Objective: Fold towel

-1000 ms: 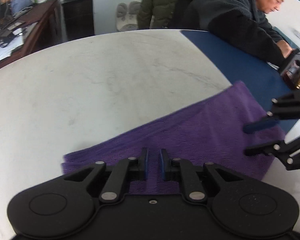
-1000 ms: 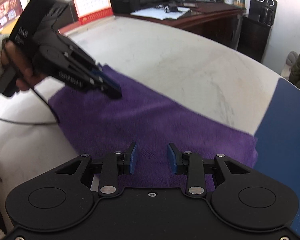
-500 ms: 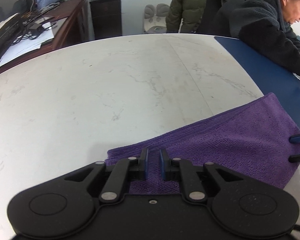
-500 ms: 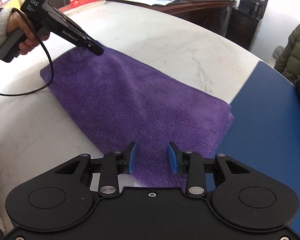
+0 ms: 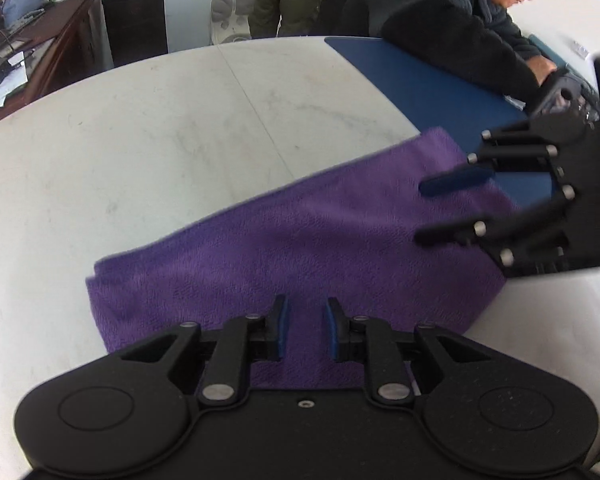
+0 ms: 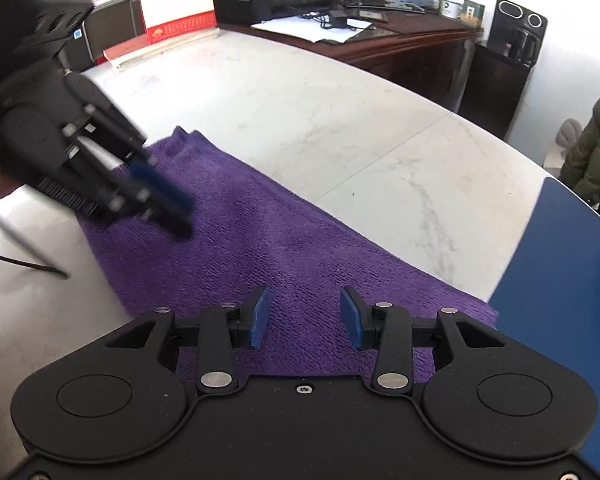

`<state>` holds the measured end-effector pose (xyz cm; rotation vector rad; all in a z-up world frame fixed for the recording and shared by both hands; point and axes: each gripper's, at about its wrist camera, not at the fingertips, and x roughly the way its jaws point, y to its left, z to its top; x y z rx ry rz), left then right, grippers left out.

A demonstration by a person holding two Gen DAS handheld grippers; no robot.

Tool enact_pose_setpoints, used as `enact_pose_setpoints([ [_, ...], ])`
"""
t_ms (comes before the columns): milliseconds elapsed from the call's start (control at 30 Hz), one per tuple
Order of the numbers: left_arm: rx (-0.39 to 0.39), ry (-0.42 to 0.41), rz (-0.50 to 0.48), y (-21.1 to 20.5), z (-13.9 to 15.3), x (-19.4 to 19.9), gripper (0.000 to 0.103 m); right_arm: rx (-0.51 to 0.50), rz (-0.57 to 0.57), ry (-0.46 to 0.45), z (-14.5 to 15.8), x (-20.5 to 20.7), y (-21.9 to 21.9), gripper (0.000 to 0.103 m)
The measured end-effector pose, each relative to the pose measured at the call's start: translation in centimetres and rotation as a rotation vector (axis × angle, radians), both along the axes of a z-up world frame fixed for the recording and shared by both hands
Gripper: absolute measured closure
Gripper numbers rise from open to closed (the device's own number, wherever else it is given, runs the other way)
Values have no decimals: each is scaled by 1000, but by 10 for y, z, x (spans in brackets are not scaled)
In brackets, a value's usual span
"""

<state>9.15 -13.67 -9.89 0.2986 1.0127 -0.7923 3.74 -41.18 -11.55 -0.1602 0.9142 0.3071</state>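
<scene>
Purple towel [image 5: 308, 232] lay flat on white surface [image 5: 148, 152], long axis running between both grippers. Left gripper [image 5: 305, 326] fingers narrow, opening, empty, over towel's left end. Right gripper [image 6: 304, 316] fingers wider, opening, empty, over right end.

left tool [image 5: 305, 328] opening, right tool [image 6: 305, 316] opening

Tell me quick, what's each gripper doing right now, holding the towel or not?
Left gripper: jaws opening, nothing pinched, over the purple towel.
Right gripper: jaws opening, nothing pinched, over the same towel.
</scene>
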Motion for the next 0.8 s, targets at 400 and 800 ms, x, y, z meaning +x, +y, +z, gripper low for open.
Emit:
enact_pose_setpoints([
  [400,41,20,59,42,11,-11,85,-61,-201,8,8,-19,-49,60],
  [800,36,22,101,45,7,2,85,143,82,-51,0,35,37,60],
])
